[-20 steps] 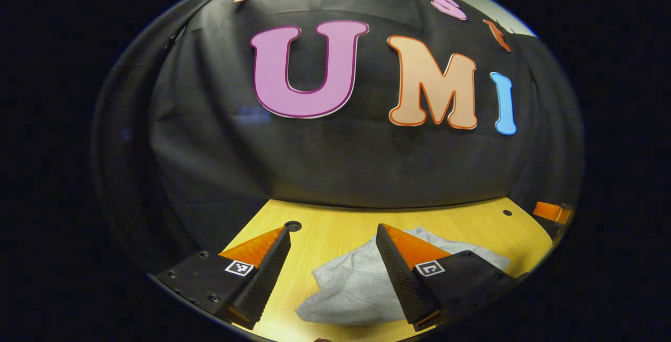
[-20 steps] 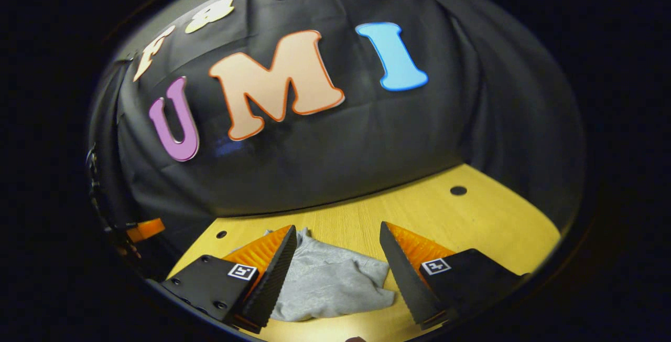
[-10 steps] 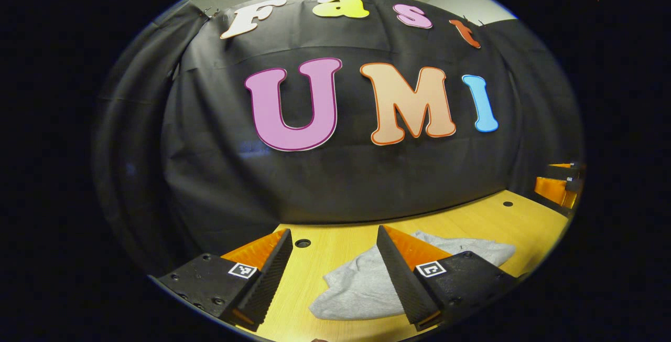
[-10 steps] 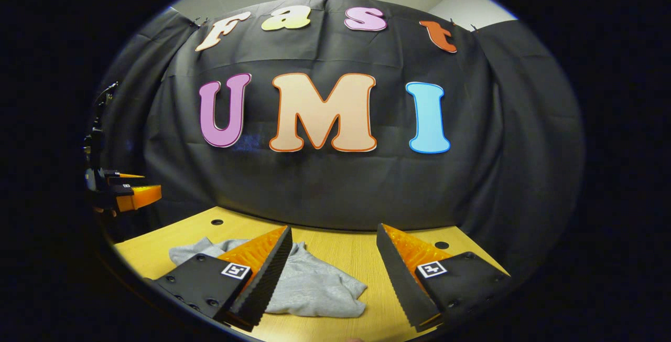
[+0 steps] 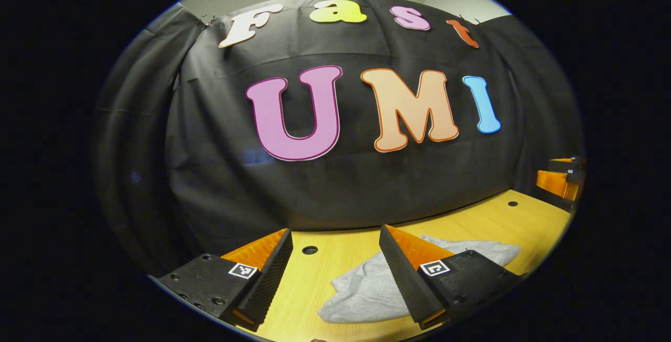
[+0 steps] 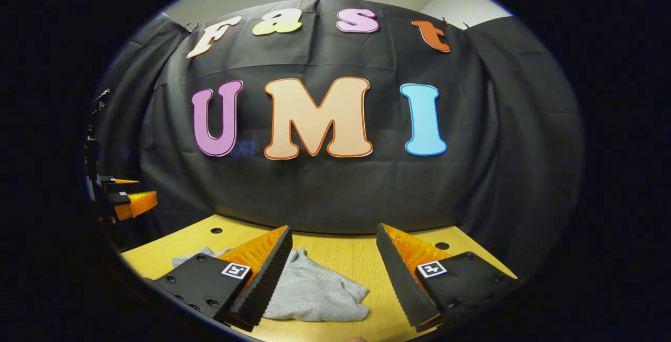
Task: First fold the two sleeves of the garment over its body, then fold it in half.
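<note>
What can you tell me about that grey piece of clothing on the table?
The grey garment is soft, knit-looking fabric, lying in a compact, rumpled bundle with creases and overlapping layers, flat on the yellow wooden table. No sleeve can be told apart. Both grippers hang over it with jaws open; nothing grips it.

Both grippers' fingers (image 5: 398, 268) partly hide the garment (image 6: 314, 292).
</note>
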The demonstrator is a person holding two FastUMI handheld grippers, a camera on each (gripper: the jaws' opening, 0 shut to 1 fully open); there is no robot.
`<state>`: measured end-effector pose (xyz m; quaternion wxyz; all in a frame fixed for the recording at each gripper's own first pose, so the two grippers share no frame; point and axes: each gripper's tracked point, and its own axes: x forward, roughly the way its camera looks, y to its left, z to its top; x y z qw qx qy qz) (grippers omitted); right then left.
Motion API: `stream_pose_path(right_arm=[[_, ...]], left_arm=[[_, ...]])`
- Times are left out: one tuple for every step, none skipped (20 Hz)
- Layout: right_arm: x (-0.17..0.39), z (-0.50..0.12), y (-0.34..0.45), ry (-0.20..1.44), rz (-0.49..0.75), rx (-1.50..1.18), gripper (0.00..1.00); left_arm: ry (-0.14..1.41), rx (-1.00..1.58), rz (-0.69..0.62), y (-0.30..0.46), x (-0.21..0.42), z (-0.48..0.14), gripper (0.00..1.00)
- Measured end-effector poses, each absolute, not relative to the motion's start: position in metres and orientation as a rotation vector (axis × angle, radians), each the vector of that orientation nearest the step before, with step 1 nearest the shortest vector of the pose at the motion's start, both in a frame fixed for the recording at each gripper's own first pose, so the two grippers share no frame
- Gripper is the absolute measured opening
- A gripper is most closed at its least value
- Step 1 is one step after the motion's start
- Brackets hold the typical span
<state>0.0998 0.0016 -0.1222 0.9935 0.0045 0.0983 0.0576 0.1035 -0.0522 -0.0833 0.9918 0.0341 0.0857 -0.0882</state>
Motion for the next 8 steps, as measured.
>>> stream_pose_path(right_arm=[[0.099, -0.121, 0.003, 0.193, 0.113, 0.008, 0.99], [0.1, -0.12, 0.003, 0.188, 0.109, 0.009, 0.99], [0.1, -0.119, 0.004, 0.187, 0.106, 0.012, 0.99], [0.1, -0.119, 0.007, 0.189, 0.108, 0.018, 0.99], [0.1, -0.12, 0.009, 0.191, 0.109, 0.023, 0.99], [0.099, -0.119, 0.009, 0.19, 0.11, 0.022, 0.99], [0.098, -0.118, 0.008, 0.188, 0.106, 0.015, 0.99], [0.096, -0.118, 0.006, 0.182, 0.097, 0.007, 0.99]], left_arm=[[0.167, 0.065, -0.184, -0.053, 0.103, -0.081, 0.96], [0.159, 0.062, -0.192, -0.054, 0.103, -0.079, 0.96], [0.157, 0.065, -0.196, -0.055, 0.104, -0.078, 0.96], [0.159, 0.072, -0.197, -0.054, 0.104, -0.079, 0.96], [0.164, 0.073, -0.2, -0.053, 0.105, -0.081, 0.96], [0.17, 0.073, -0.199, -0.052, 0.107, -0.083, 0.96], [0.18, 0.073, -0.199, -0.052, 0.106, -0.085, 0.96], [0.188, 0.07, -0.203, -0.053, 0.106, -0.088, 0.96]])
